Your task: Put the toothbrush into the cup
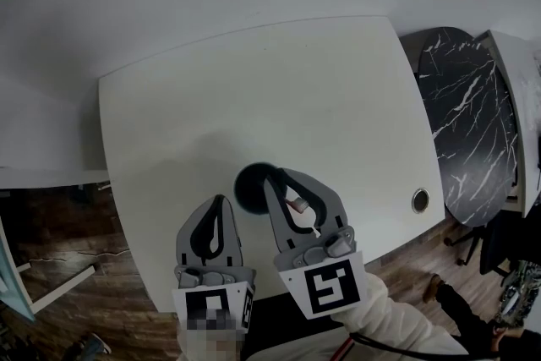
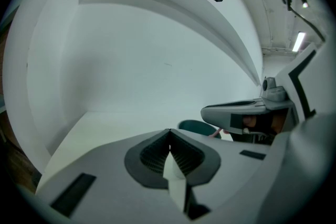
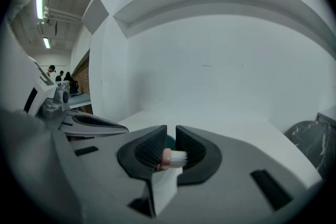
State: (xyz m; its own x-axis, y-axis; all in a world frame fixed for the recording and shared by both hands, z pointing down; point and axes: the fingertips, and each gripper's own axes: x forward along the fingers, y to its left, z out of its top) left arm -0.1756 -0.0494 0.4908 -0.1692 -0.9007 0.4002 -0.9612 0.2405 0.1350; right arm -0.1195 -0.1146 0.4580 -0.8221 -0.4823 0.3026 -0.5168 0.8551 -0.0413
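Note:
A dark round cup (image 1: 250, 188) stands on the white table (image 1: 254, 89) near its front edge. My right gripper (image 1: 277, 176) hangs just right of the cup, its tips over the rim, shut on a pink toothbrush (image 1: 297, 204). In the right gripper view the toothbrush's pink head with white bristles (image 3: 173, 157) lies crosswise between the pads, with the cup (image 3: 170, 140) just behind them. My left gripper (image 1: 221, 200) sits left of the cup, shut and holding nothing. In the left gripper view its tips (image 2: 169, 132) meet, and the teal cup (image 2: 197, 126) lies ahead on the right.
A white wall rises behind the table. A black marble-patterned table (image 1: 473, 123) stands to the right, and a cable hole (image 1: 420, 200) sits by the white table's right front corner. Wooden floor (image 1: 59, 224) shows at the left.

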